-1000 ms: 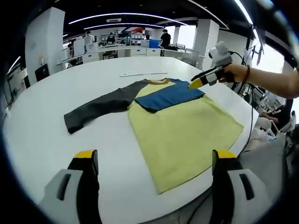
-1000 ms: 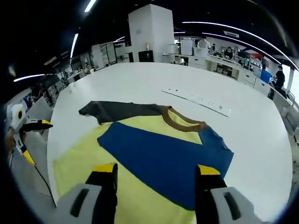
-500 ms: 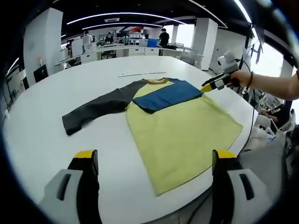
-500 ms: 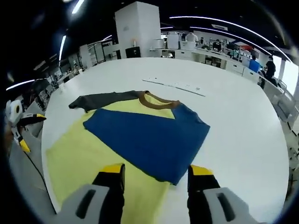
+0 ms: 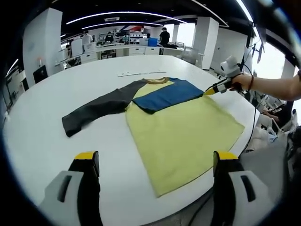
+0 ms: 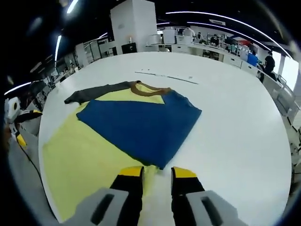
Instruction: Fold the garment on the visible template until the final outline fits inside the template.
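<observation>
From where I stood, the left tongs (image 5: 153, 162) hung wide open and empty at the near edge of the white tabletop (image 5: 42, 122), with the garment (image 5: 181, 129) spread flat just ahead of them. It was a pale yellow shirt, hem nearest the left tongs, brown collar (image 5: 157, 81) farthest from them. Its dark grey sleeve (image 5: 96, 109) trailed out flat ahead and to the left of them, unfolded. The other sleeve, blue (image 6: 138, 125), lay folded inward across the chest, neat and nearly free of wrinkles.

The right tongs (image 6: 156, 172) sat low beside the shirt, their jaws narrowed to a small gap with nothing between them. The corner of the blue fold lay just ahead of their tips, close but not pinched as far as I could tell. In the left gripper view they hovered at the shirt's far right side, near the blue sleeve.

I judged one sleeve fold done and the work at its early middle: the grey sleeve looked next, calling for the left tongs to reach ahead and left, pinch its cuff and carry it over the chest. I could make out no template outline on the tabletop. Beyond the collar lay a thin pale strip (image 6: 164, 76).
</observation>
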